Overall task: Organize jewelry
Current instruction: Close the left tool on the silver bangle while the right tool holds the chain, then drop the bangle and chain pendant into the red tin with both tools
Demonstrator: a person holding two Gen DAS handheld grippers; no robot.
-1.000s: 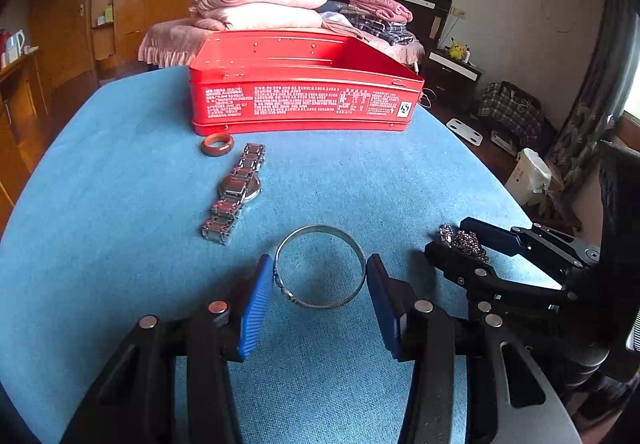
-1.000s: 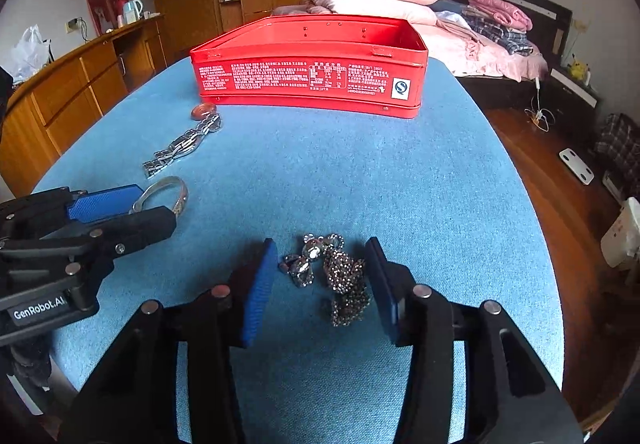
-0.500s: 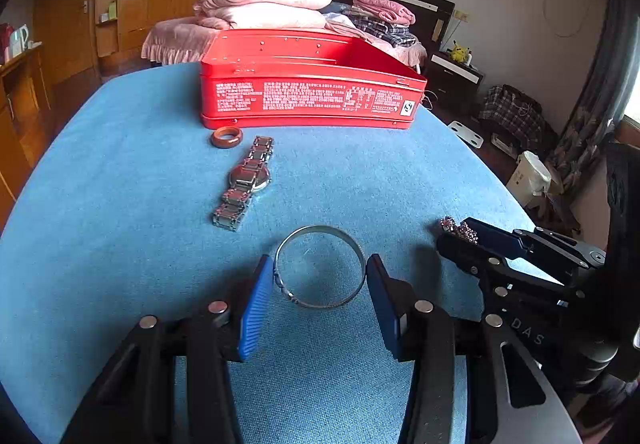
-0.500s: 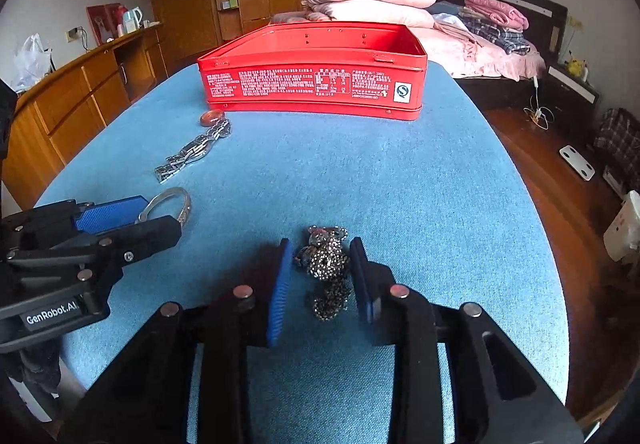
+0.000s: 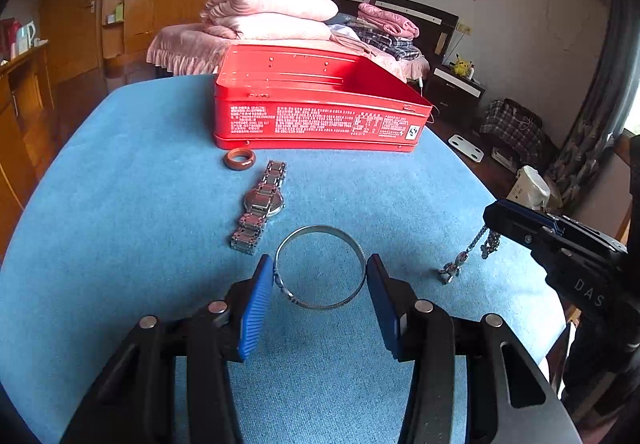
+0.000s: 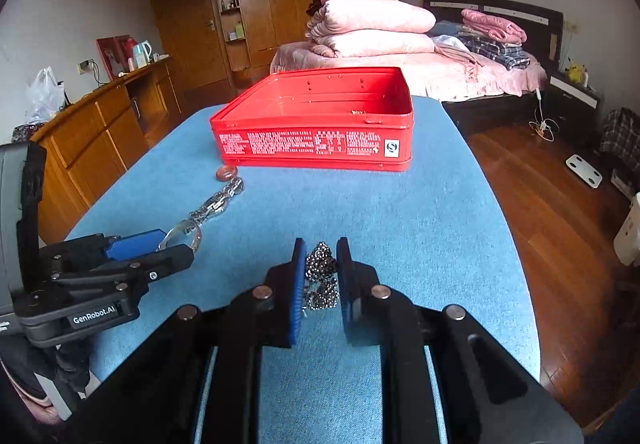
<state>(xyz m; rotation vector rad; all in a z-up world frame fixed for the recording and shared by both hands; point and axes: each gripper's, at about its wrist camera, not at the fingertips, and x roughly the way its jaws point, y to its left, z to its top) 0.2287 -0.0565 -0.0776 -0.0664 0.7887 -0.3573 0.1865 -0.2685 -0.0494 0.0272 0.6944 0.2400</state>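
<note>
**Necklace pinched and lifting; bangle still ungripped**

Right gripper (image 6: 318,276) now clenched on beaded necklace (image 6: 320,276), against wide-spread fingers a second ago with the chain loose on the cloth. In left wrist view, necklace (image 5: 482,244) dangles off right gripper (image 5: 494,220), pendant end near or just touching blue tablecloth (image 5: 120,212); cannot tell which. Mostly off the table, then.

Left gripper (image 5: 320,284) unchanged: spread wide, straddling silver bangle (image 5: 320,268) flat on the cloth. Left pad (image 5: 256,308) at or nearly at the rim; contact unclear. No squeeze yet.

Untouched farther out: watch (image 5: 262,204) left of centre, brown ring (image 5: 239,159) just beyond it, near front wall of red tin (image 5: 320,120). Tin open, far centre; nothing visible inside.

Meaning for task: first piece apparently secured, carry to tin likely next. Risk: hanging chain snagging tin rim, or slipping from pads. Bangle, watch, ring still to go.
</note>
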